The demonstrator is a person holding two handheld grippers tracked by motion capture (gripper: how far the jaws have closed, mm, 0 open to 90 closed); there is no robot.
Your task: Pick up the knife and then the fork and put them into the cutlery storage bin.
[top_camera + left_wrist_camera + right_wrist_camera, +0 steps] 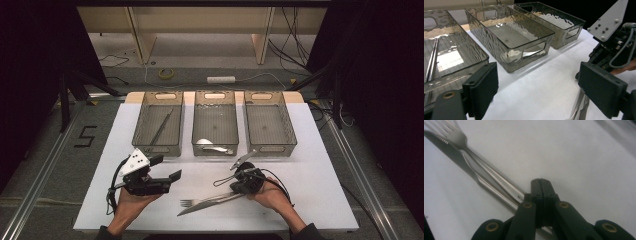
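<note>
at 5 o'clock on the white table, the right gripper, jaws pressed together, rests against the handles of a fork and knife, apparently nudging them. the left gripper waits with jaws apart at 7 o'clock. next, likely: spread, grasp one piece, carry it to a bin at 12.

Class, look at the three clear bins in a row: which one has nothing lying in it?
The right-hand bin in the high view. The left bin holds a long thin metal utensil, and the middle bin holds a spoon near its front wall.
</note>
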